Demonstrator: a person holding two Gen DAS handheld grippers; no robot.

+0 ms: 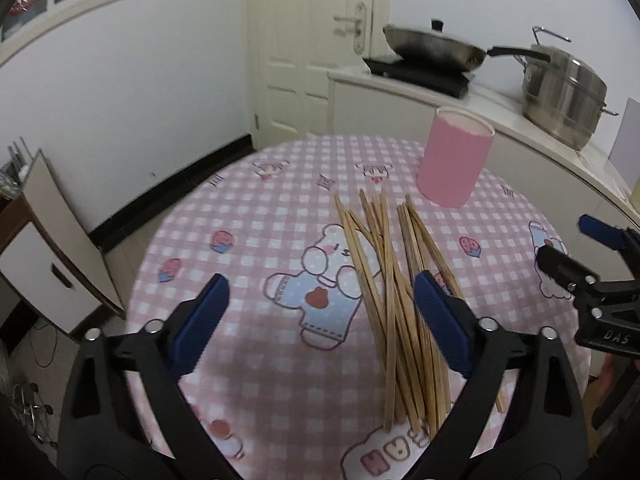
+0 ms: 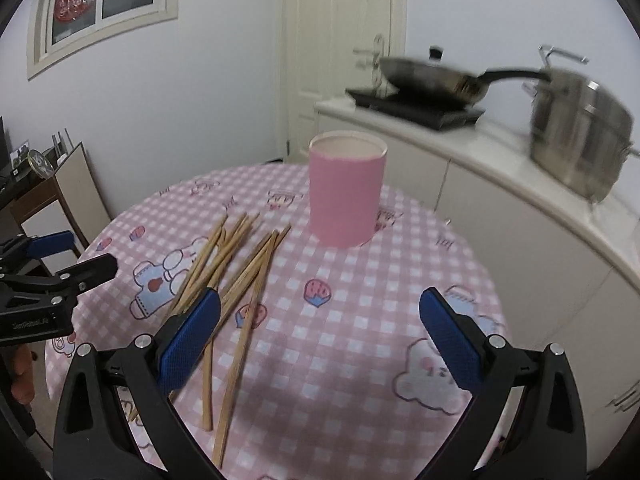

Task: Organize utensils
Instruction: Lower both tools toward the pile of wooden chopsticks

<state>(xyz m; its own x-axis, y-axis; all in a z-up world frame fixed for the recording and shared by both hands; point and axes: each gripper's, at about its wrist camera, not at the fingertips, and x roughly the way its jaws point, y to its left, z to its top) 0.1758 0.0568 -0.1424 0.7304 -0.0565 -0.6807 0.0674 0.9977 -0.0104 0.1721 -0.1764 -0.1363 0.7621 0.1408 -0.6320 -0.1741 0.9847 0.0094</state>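
Several wooden chopsticks [image 1: 394,300] lie in a loose pile on the round table with a pink checked cloth [image 1: 240,232]. A pink cylindrical holder [image 1: 454,156] stands upright behind them, open at the top. My left gripper [image 1: 320,320] is open and empty above the table, its right finger over the pile. In the right wrist view the chopsticks [image 2: 236,280] lie left of centre and the holder [image 2: 346,190] stands beyond them. My right gripper [image 2: 320,340] is open and empty above the cloth [image 2: 360,300], to the right of the pile. Each gripper shows in the other's view: the right gripper [image 1: 576,256], the left gripper [image 2: 68,252].
A white counter [image 1: 500,120] runs behind and to the right of the table, with a pan on a black hob [image 1: 432,50] and a steel pot [image 1: 568,92]. A white door [image 1: 308,40] stands at the back. A chair and cabinet [image 1: 44,248] stand to the left.
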